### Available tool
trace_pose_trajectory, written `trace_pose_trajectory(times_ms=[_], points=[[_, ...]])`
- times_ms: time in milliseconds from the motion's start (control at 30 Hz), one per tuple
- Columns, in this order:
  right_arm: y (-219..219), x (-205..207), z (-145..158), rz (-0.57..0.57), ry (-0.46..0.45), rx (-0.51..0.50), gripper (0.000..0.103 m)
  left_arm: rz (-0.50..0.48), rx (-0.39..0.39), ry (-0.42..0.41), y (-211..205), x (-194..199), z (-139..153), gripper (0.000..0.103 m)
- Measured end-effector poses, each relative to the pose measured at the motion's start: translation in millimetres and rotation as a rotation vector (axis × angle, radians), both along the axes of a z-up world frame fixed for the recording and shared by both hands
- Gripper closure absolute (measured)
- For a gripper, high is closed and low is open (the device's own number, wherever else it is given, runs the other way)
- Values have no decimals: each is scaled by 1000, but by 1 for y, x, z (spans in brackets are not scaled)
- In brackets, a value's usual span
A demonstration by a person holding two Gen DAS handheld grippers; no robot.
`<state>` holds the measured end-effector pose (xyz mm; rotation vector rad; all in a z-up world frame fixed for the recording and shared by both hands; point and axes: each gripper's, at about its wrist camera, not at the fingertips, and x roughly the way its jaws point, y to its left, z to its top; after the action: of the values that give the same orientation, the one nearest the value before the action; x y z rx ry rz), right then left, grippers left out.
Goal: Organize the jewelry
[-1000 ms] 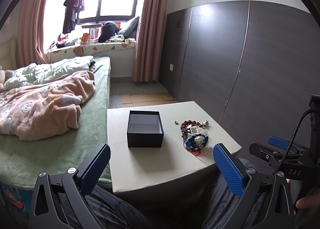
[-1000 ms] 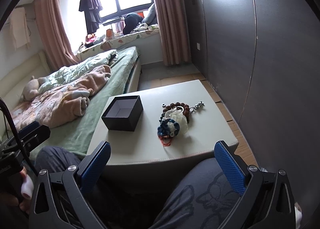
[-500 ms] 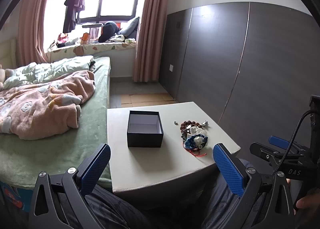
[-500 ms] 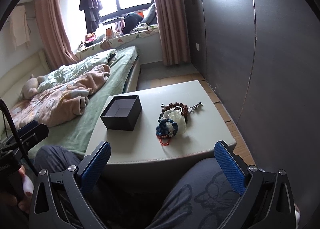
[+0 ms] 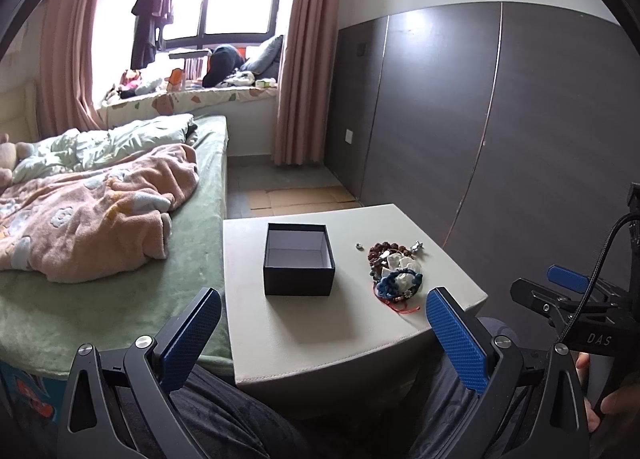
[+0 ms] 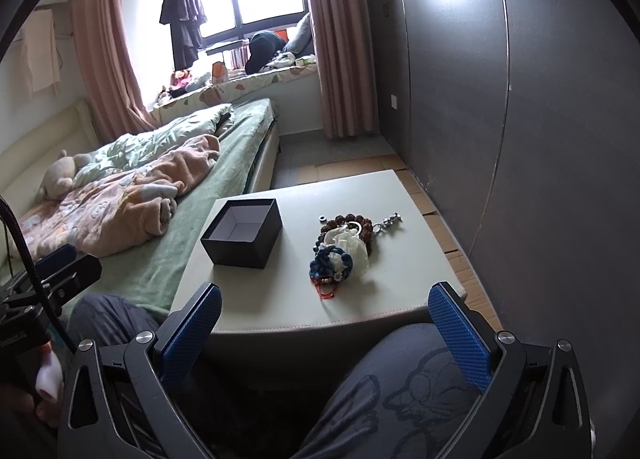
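Black box (image 5: 298, 279) w/ pale inside, blue knot bracelet (image 5: 398, 283), brown beads (image 5: 380, 251), off-white table (image 5: 320, 331).

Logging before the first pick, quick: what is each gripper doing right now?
Left gripper: open, holding nothing, short of the table.
Right gripper: open, holding nothing, short of the jewelry pile.

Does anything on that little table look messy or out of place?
Yes: the jewelry lies in one tangled heap beside the open box, which is empty. A small ring sits loose by the heap. Nothing looks spilled or broken.
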<state>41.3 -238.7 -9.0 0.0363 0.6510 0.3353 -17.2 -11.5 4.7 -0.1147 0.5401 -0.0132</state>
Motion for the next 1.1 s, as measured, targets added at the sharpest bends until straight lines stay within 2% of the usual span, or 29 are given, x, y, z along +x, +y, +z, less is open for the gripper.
trace_pose_trajectory(times_ms=[567,900,1100], points=[[4,2,3,13,1,6,0,-20,25,8,-1,-2,12,1],[-1,18,4,14,21,23,0,-85,34,47,-12,34,14,1],[-18,38,0,-7,58,57,0,-128,41,78,-26,61,8,1]])
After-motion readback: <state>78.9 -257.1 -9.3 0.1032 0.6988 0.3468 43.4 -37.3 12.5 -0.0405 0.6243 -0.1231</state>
